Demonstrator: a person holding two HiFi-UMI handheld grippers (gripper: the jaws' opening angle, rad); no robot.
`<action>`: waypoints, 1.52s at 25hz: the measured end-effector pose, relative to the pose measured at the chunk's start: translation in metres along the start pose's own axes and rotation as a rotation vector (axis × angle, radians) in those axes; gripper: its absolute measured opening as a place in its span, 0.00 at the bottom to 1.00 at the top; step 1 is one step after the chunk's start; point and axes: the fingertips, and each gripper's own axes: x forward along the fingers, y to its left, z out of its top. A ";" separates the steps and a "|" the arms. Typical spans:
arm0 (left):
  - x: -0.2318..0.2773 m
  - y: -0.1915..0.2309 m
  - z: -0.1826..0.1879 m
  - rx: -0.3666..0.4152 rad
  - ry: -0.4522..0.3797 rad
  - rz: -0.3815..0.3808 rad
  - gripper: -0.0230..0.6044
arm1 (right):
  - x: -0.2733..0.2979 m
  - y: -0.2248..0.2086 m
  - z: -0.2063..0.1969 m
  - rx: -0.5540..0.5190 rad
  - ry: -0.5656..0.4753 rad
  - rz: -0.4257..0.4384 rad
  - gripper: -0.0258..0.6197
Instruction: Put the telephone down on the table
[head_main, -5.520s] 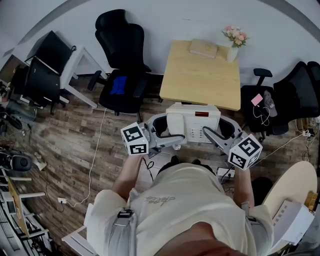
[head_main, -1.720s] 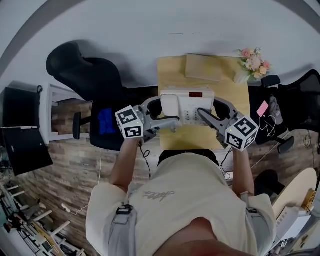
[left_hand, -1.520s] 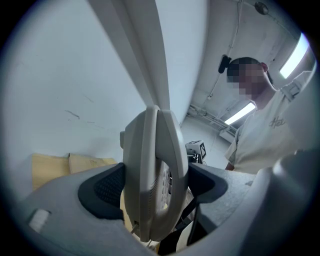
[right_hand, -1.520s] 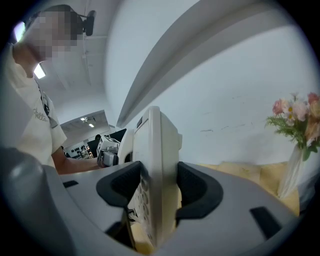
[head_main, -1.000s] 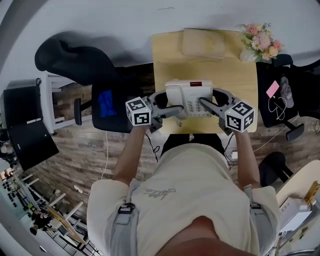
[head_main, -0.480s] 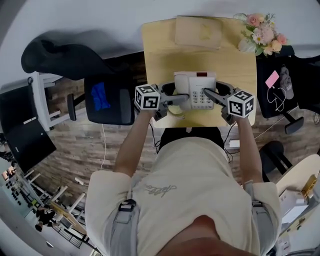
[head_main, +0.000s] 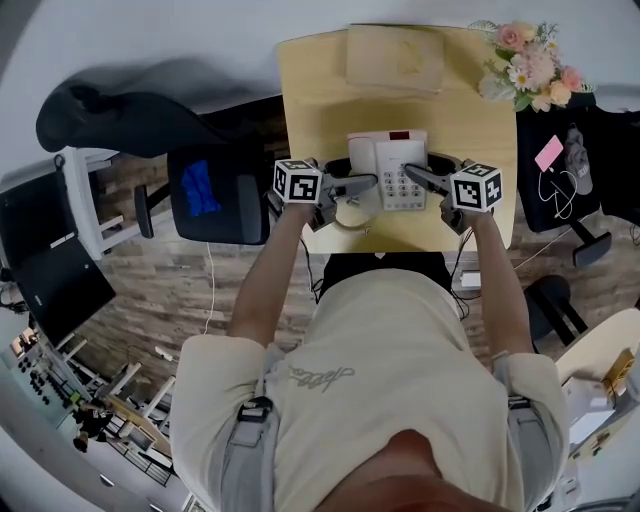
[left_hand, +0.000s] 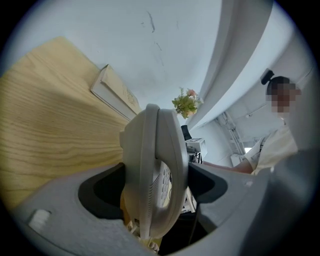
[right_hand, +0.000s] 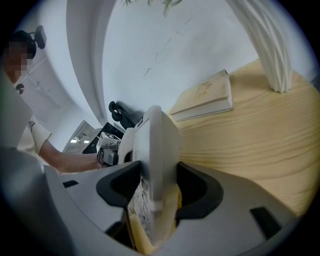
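Since half a second ago the telephone (head_main: 390, 168) has travelled a little further in over the worktop (head_main: 310, 110), away from its near edge and toward the middle. It now sits between the near edge and the book (head_main: 393, 58) at the far edge. The left tool (head_main: 352, 184) is clamped on its handset side and the right tool (head_main: 418, 178) on its keypad side. Gripping from both sides probably keeps the wide body level for lowering. Its base looks close to the wood, though whether it touches is unclear. Flowers (head_main: 530, 68) stand at the far right corner, well apart. No brand or writing is legible; only a red strip shows on the telephone's top.
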 end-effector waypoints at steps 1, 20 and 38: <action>0.002 0.003 0.000 -0.005 0.004 0.003 0.64 | 0.001 -0.003 0.000 0.004 0.009 0.001 0.38; 0.027 0.027 0.008 -0.082 0.064 0.026 0.64 | 0.002 -0.038 0.000 0.106 0.091 -0.005 0.38; 0.040 0.045 0.007 -0.203 0.039 0.028 0.64 | 0.010 -0.064 -0.004 0.181 0.116 -0.015 0.38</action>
